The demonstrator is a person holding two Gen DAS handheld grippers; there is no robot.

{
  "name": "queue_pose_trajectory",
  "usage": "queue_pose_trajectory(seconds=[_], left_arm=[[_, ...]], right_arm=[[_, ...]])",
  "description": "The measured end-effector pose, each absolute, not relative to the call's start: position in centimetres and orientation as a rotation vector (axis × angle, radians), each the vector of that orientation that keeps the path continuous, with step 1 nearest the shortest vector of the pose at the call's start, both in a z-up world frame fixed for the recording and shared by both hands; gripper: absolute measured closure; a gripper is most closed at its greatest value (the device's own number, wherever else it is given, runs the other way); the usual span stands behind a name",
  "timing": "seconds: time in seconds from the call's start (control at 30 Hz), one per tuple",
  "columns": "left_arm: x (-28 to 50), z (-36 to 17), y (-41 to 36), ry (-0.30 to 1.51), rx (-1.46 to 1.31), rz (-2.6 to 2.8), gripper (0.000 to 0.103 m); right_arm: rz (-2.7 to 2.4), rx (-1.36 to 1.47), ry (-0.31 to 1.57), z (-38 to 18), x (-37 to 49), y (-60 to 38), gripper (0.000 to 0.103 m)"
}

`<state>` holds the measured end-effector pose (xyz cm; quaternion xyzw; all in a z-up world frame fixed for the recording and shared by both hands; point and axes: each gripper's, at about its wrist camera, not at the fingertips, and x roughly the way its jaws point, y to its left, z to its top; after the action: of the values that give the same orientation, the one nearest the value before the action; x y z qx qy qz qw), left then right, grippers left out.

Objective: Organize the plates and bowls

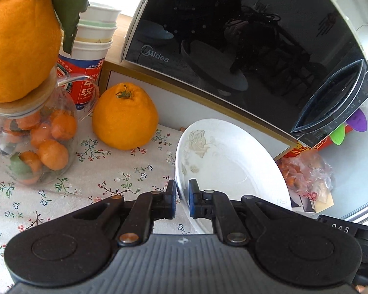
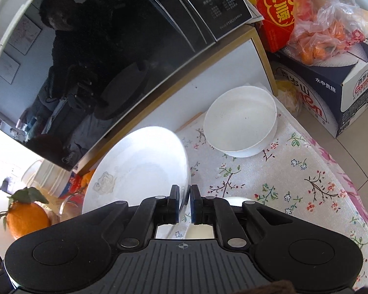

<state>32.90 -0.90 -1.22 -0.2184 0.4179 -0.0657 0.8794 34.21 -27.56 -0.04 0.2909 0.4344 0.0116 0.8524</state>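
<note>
A white plate with a pale rose print hangs tilted above the flowered tablecloth, held at two sides. My left gripper is shut on its left rim. In the right wrist view the same plate has its right rim pinched in my right gripper, which is also shut. A white bowl stands upright on the cloth beyond it, at the foot of the cabinet. Another white dish peeks out under the right gripper, mostly hidden.
A black-fronted microwave sits on a white cabinet behind the plate. A large orange, a jar of small oranges and stacked paper cups crowd the left. A bag of oranges, cartons and the table edge lie right.
</note>
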Motion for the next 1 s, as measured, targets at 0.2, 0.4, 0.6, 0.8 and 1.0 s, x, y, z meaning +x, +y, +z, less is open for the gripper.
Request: queue_pose_trajectory(seconds=[0.2, 0.4, 0.6, 0.8, 1.0], left_arm=[[29.7, 1.3, -0.4, 0.825, -0.448, -0.124, 0.095], [26.2, 1.9, 1.4, 0.825, -0.449, -0.086, 0.095], [22.4, 2.2, 3.3, 0.821, -0.467, -0.063, 0.095], [18.6, 2.4, 4.5, 0.806, -0.453, -0.047, 0.095], [15.3, 1.9, 5.7, 0.808, -0.454, -0.03, 0.095]], right_arm=[[0.047, 0.604, 0.927, 1.1, 31.3, -26.3, 0.093], [0.102, 0.574, 0.886, 2.9, 27.8, -24.4, 0.092], [0.131, 0.537, 0.886, 3.2, 24.1, -22.4, 0.092], [0.156, 0.482, 0.928, 2.2, 21.2, -20.6, 0.092], [0.186, 0.421, 0.937, 1.8, 18.6, -19.0, 0.092]])
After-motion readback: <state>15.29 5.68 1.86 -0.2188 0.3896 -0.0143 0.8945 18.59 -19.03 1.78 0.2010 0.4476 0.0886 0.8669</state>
